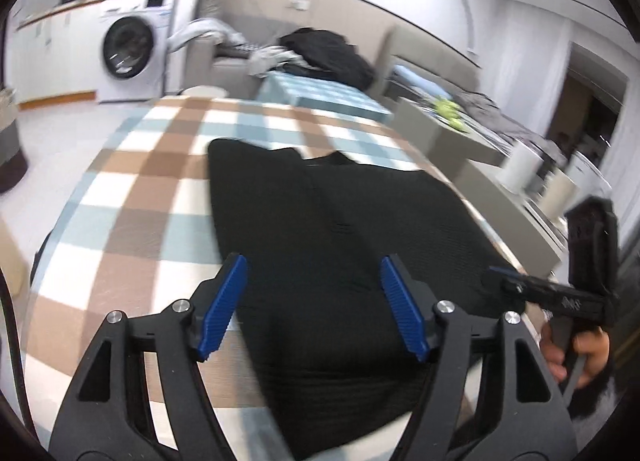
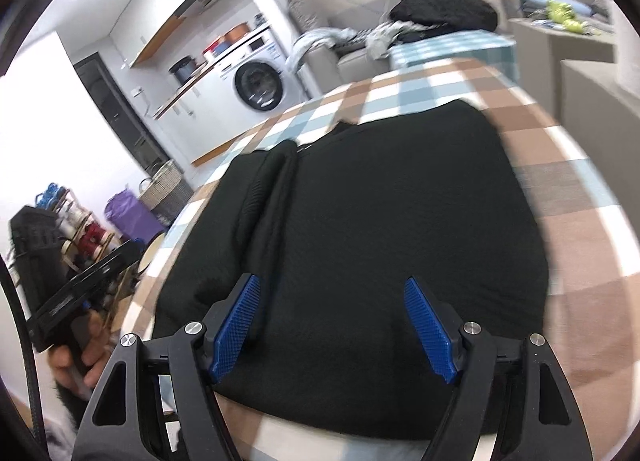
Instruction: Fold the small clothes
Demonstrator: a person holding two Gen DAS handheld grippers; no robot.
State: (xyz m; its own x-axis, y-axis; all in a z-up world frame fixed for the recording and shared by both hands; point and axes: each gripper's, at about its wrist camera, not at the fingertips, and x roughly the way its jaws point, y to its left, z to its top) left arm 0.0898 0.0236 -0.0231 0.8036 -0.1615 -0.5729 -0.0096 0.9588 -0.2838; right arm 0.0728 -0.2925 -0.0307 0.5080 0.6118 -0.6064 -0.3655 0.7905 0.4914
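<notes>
**Desk:** Brown, pale-blue and white checks fill both views. Is that the work surface?

**Operator:** Yes, a woven checked tablecloth [image 1: 132, 189] over the table, flat and slightly coarse. On it lies the black garment [image 1: 320, 221], a knit top with a fine ribbed texture, spread near the table's front edge. In the right wrist view one side panel is already turned inward, leaving a long soft ridge along the left of the cloth.

**Desk:** And your grippers?

**Operator:** My left gripper [image 1: 314, 301] hangs over the near part of the garment with its jaws released; nothing sits between the ridged blue pads [image 1: 224, 301]. My right gripper [image 2: 332, 325] is likewise spread wide over the near hem and empty. Each appears at the edge of the other's view, held by a hand [image 1: 576, 353] on a black grip.

**Desk:** What could go wrong from here?

**Operator:** As I judge it, the knit is limp and stretchy, so a pinch that catches only the top layer would drag the fold open. Black on black also hides the edges, and I could misjudge where the hem lies. The tablecloth might bunch or slide if a pad snags it along with the garment.

**Desk:** Anything else in frame?

**Operator:** A white front-loading washing machine [image 1: 132, 53] behind, and a heap of dark clothes [image 1: 328, 49] on a further checked table, well apart from my work.
</notes>
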